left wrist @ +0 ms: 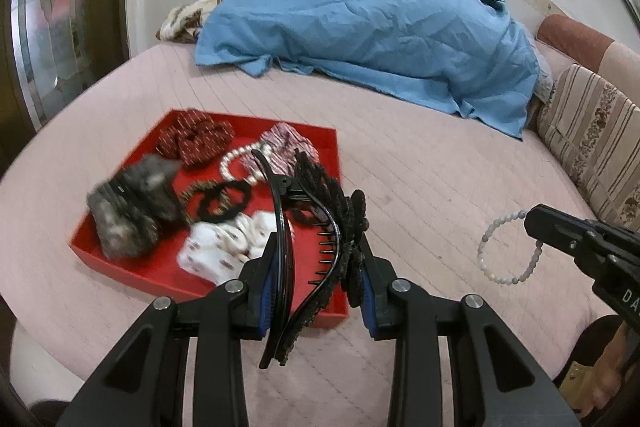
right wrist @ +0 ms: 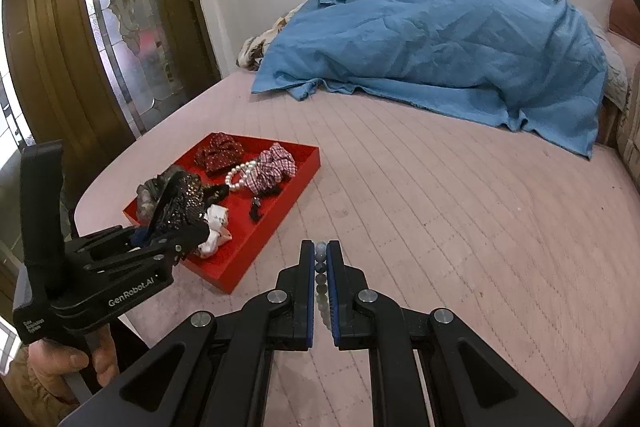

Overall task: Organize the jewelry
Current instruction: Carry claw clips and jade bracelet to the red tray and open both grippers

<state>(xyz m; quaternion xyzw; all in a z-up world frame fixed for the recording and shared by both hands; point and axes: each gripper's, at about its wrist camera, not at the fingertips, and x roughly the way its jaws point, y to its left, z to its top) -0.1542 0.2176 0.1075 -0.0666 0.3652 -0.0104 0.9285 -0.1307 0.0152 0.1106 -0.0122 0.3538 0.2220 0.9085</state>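
Observation:
A red tray (left wrist: 334, 163) (right wrist: 280, 223) lies on the pink bed and holds scrunchies, a pearl bracelet (left wrist: 236, 165) (right wrist: 240, 175), a grey fur piece (left wrist: 128, 207) and hair ties. My left gripper (left wrist: 316, 267) (right wrist: 176, 223) is shut on a large black hair clip (left wrist: 320, 227) and holds it over the tray's near right corner. My right gripper (right wrist: 320, 259) (left wrist: 538, 227) is shut on a pale bead bracelet (left wrist: 508, 247) (right wrist: 321, 271), held above the bed to the right of the tray.
A rumpled blue sheet (left wrist: 380, 35) (right wrist: 440, 43) covers a mound at the back of the bed. Striped cushions (left wrist: 592, 131) stand at the right. A wooden and glass door (right wrist: 100, 27) is at the left, past the bed edge.

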